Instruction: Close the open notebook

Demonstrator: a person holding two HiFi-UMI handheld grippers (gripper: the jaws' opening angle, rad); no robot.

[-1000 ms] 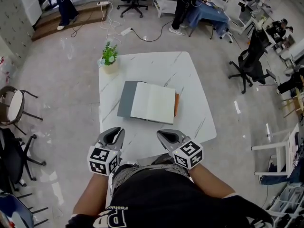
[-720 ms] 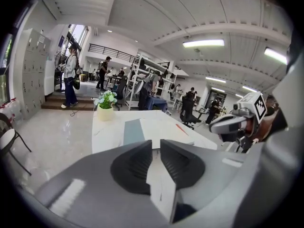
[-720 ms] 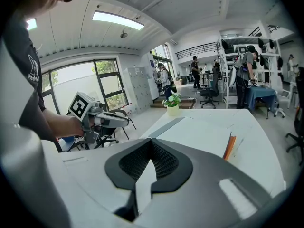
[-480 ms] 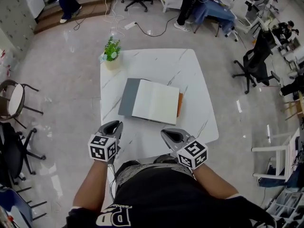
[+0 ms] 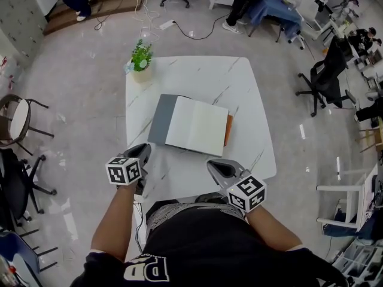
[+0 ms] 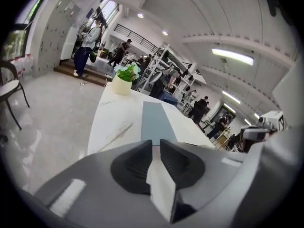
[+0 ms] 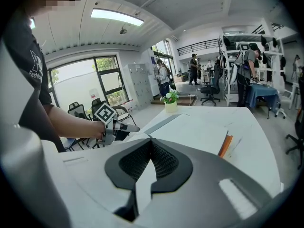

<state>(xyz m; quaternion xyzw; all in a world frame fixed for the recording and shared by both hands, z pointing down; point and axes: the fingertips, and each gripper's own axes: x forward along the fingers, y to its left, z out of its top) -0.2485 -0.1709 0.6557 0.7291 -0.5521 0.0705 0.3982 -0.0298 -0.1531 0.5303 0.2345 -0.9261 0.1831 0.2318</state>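
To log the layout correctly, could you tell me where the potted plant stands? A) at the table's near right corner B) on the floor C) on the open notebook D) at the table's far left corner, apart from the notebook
D: the potted plant stands at the far left corner of the white table, clear of the open notebook.

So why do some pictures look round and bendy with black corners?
Left gripper view and right gripper view: a wide-angle lens curves the ceiling light and leaves black corners; head view: the table edges bow out too, only milder.
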